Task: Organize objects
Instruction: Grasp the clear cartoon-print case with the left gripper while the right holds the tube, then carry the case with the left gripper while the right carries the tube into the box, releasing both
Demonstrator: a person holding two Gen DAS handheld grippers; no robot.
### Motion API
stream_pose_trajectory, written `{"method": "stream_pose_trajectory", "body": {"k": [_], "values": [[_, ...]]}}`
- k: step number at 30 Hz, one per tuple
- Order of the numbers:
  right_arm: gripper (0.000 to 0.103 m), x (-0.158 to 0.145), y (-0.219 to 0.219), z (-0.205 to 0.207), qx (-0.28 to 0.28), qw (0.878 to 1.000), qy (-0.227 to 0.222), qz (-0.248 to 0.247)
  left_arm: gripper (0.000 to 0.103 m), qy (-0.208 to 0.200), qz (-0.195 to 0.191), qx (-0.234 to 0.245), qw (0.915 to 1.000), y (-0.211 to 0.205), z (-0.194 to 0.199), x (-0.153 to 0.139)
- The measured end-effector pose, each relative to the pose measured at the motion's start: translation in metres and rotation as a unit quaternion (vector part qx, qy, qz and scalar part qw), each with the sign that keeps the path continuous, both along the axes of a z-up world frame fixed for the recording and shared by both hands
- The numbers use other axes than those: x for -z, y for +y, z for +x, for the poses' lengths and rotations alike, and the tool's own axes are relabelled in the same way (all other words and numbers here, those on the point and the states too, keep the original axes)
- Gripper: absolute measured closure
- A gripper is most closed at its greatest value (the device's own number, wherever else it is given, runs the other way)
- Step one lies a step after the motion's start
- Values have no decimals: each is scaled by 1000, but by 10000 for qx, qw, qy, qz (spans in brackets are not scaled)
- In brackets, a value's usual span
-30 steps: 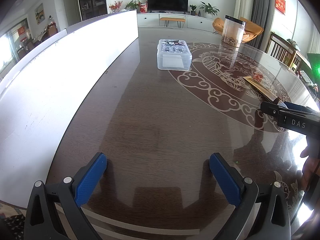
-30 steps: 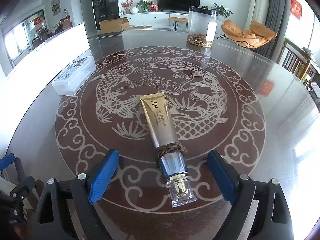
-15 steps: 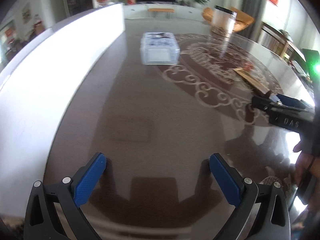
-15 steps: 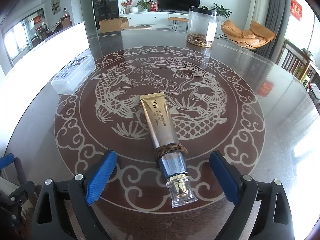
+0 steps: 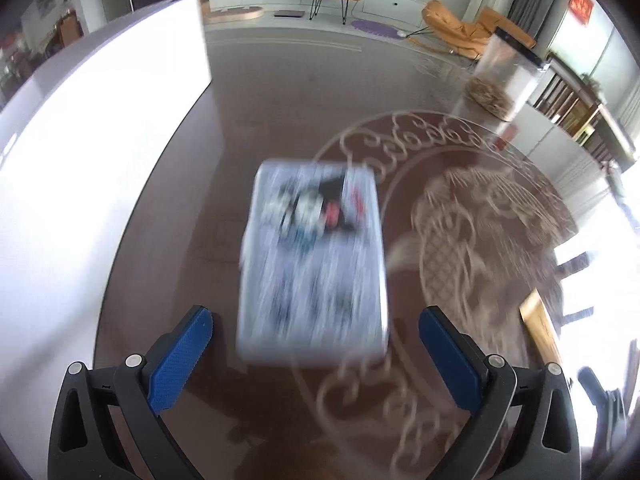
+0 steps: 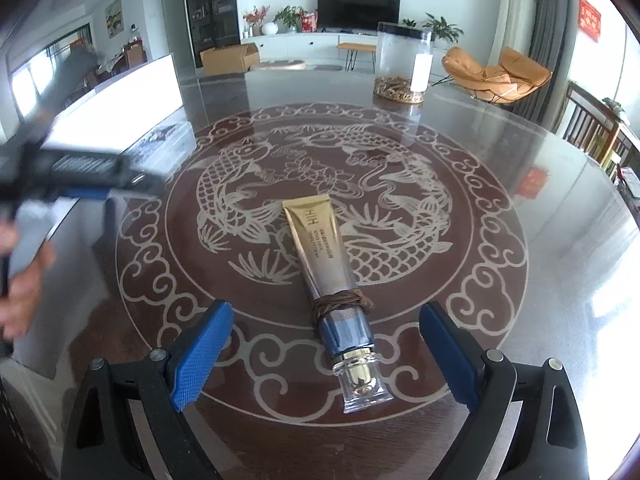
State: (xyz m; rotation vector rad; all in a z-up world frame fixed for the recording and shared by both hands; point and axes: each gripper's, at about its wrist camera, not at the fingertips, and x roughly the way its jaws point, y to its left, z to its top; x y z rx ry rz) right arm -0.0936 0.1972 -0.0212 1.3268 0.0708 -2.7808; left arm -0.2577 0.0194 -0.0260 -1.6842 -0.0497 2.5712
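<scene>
A clear plastic box (image 5: 314, 264) with small items inside lies on the dark table, blurred by motion. My left gripper (image 5: 316, 354) is open, its blue pads on either side of the box's near end, not touching it. A gold tube (image 6: 324, 264) with a clear cap and a brown cord round its neck lies on the carp pattern. My right gripper (image 6: 326, 354) is open, its pads flanking the tube's cap end, apart from it. In the right wrist view the left gripper (image 6: 80, 172) hangs over the box (image 6: 164, 144) at the left.
A tall clear jar (image 6: 404, 64) with brown bits at its bottom stands at the table's far side. A long white panel (image 5: 80, 168) runs along the left edge. The gold tube's end (image 5: 540, 328) shows at the right of the left wrist view.
My left gripper has moved fast forward across the table to the clear box, which now sits between its pads. My right gripper has barely moved over the tube.
</scene>
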Motion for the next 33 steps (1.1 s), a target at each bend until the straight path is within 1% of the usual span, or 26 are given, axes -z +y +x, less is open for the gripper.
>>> {"method": "stream_pose_trajectory", "body": {"k": [1, 2, 3, 4, 6, 8, 9, 10, 11, 12, 13, 14, 15, 16, 17, 18, 19, 21, 24, 26, 29, 30, 31, 32, 33], "values": [[8, -1, 1, 1, 19, 10000, 48, -10, 0, 32, -106, 64, 9999, 6, -8, 0], [8, -2, 2, 2, 37, 9999, 87, -34, 31, 134, -132, 129, 9997, 8, -9, 0], [8, -2, 3, 2, 46, 9999, 94, -60, 41, 324, -374, 161, 9986, 11, -8, -2], [8, -2, 5, 2, 69, 9999, 78, -103, 42, 474, -565, 231, 9970, 12, -5, -4], [8, 0, 12, -1, 132, 9995, -22, -291, 43, 528, -663, 298, 9960, 7, 5, -6], [10, 1, 22, -7, 50, 9973, -230, -694, 43, 703, -744, 310, 9943, -6, 30, -10], [16, -2, 25, -11, -38, 9971, -281, -707, 43, 754, -755, 294, 9939, -12, 41, -12], [21, -5, 24, -17, -206, 9975, -369, -560, 43, 791, -728, 258, 9939, -20, 54, -14], [33, -11, 20, -26, -474, 9970, -480, -370, 43, 810, -678, 208, 9942, -27, 64, -16], [37, -13, 17, -32, -636, 9959, -593, -250, 43, 817, -593, 148, 9948, -37, 75, -19], [37, -13, 11, -41, -871, 9924, -859, -102, 43, 830, -525, 117, 9951, -40, 83, -21], [44, -10, 5, -50, -1068, 9875, -1163, 17, 43, 868, -464, 106, 9951, -44, 91, -26], [56, -5, 0, -57, -1192, 9822, -1443, 154, 43, 944, -427, 119, 9945, -45, 100, -34], [64, -6, -3, -59, -1247, 9807, -1465, 344, 43, 1017, -414, 134, 9939, -47, 108, -43], [77, -7, -5, -61, -1323, 9780, -1575, 360, 43, 1084, -388, 152, 9932, -46, 116, -50], [77, -8, -7, -63, -1314, 9752, -1723, 459, 43, 1162, -329, 164, 9925, -49, 124, -59], [77, -9, -8, -61, -1319, 9737, -1773, 557, 43, 1245, -268, 169, 9917, -51, 133, -69], [77, -17, -7, -55, -1339, 9741, -1755, 490, 43, 1408, -136, 131, 9899, -57, 147, -89], [77, -47, -1, -48, -1216, 9806, -1534, -46, 43, 1620, 198, -87, 9866, -87, 163, -121], [77, -75, -10, -47, -1219, 9835, -1287, -367, 43, 1695, 285, -299, 9847, -117, 169, -138], [77, -115, -46, -53, -1401, 9826, -948, -770, 43, 1719, 241, -771, 9818, -172, 170, -155], [77, -131, -67, -57, -1527, 9801, -825, -958, 43, 1678, 212, -966, 9809, -193, 170, -157], [77, -139, -82, -60, -1617, 9782, -763, -1057, 43, 1598, 187, -1143, 9803, -214, 168, -158], [77, -151, -107, -65, -1779, 9744, -664, -1201, 43, 1508, 111, -1290, 9800, -230, 166, -155], [77, -161, -133, -68, -1947, 9704, -582, -1307, 43, 1389, -31, -1430, 9799, -247, 164, -150]]}}
